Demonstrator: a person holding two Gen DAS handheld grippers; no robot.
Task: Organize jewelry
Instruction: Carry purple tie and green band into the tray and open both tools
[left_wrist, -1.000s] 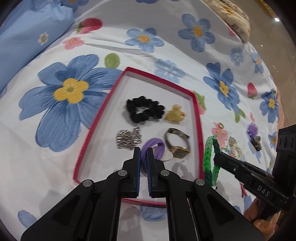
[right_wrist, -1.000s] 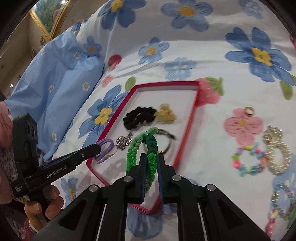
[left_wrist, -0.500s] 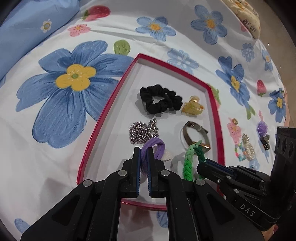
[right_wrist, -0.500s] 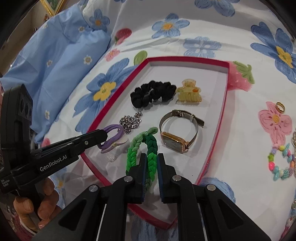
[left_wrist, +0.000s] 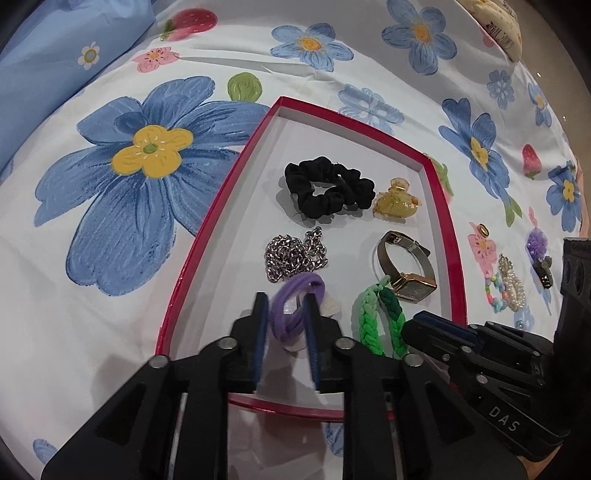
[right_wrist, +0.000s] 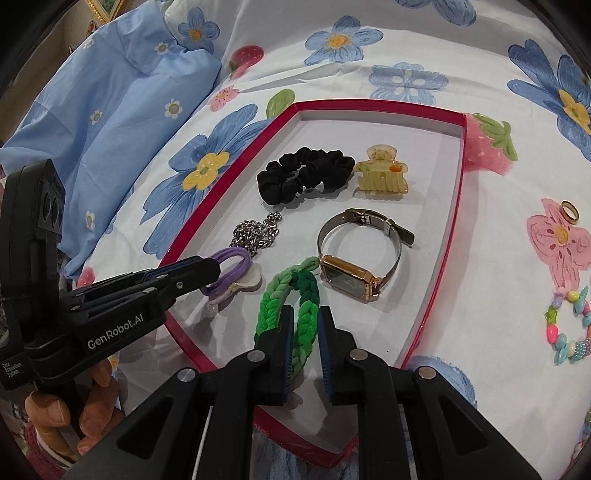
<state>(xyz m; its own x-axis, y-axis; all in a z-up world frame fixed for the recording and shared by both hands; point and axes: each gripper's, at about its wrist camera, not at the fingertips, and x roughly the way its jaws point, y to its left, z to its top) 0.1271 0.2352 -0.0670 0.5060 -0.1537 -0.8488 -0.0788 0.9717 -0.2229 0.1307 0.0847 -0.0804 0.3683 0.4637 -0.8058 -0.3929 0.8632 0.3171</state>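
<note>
A red-rimmed tray lies on the flowered sheet. In it are a black scrunchie, a yellow hair claw, a silver chain and a gold watch. My left gripper has its jaws apart around a purple hair tie resting on the tray floor. My right gripper has its jaws apart around a green braided bracelet, also lying in the tray.
On the sheet right of the tray lie a gold ring, a coloured bead bracelet, a pearl bracelet and a purple hair clip. A blue pillow is at the left.
Both grippers have come down into the tray and opened. The purple hair tie and the green bracelet, held before, now rest on the tray floor between the parted jaws.
</note>
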